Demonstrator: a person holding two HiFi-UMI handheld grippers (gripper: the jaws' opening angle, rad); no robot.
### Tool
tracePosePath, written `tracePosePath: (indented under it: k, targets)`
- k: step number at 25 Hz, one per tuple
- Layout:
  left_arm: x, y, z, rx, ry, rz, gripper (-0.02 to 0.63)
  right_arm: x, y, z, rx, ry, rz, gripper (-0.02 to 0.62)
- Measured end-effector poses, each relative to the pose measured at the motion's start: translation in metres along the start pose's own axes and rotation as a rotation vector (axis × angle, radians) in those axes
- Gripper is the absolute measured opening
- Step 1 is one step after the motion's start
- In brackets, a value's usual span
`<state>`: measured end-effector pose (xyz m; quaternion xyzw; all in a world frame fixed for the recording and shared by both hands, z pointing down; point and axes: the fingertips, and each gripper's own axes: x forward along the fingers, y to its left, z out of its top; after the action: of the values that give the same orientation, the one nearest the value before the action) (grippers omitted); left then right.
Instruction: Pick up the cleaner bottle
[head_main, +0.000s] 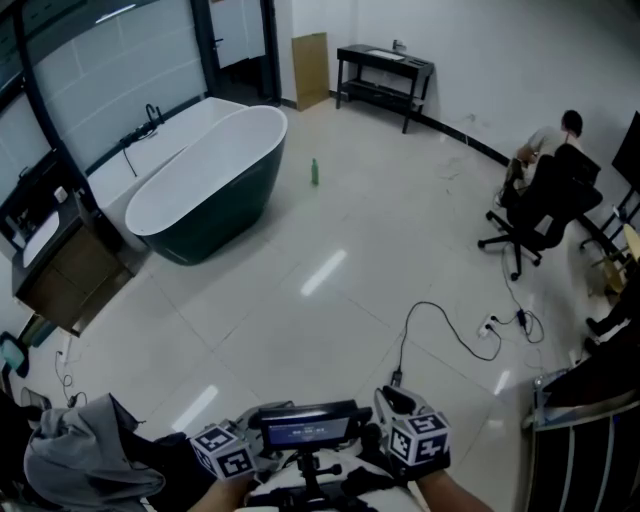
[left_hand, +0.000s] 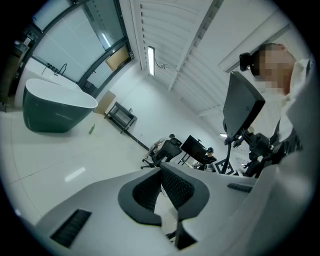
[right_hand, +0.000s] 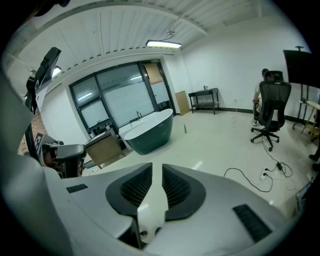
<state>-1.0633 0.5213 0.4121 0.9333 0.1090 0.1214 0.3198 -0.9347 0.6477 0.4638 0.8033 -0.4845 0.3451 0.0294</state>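
at the left a dark bathtub (head_main: 205, 200) with a white inside stands on the pale floor (head_main: 380, 260), and the green cleaner bottle (head_main: 314, 172) stands upright on that floor near the tub's right end, well apart from both grippers. at the near edge the left gripper (left_hand: 161, 170) has its jaws closed together on nothing. to its right the right gripper (right_hand: 157, 167) shows a narrow slit between its jaws, also empty.

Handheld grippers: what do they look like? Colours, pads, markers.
Both the left gripper and right gripper have light grey moulded shells with black ribbed jaw pads and black slotted insets. The left marker cube and right marker cube are white with black squares.
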Motion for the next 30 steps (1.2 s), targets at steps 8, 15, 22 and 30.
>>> tracePosePath:
  k: [8,15,22,30]
  targets:
    - [-0.017,0.011,0.012,0.025,0.009,-0.022,0.003,0.001,0.019,0.007,-0.005,-0.024,-0.033,0.067]
    - [-0.028,0.019,0.019,0.015,0.0,0.004,0.003,0.006,0.03,0.012,-0.005,-0.012,-0.03,0.067]
    - [-0.03,0.025,0.018,0.014,0.005,0.021,0.003,0.009,0.031,0.012,0.007,-0.011,-0.035,0.067]
    - [-0.019,0.03,0.018,-0.005,0.019,0.01,0.003,0.014,0.024,0.01,0.043,-0.013,-0.038,0.067]
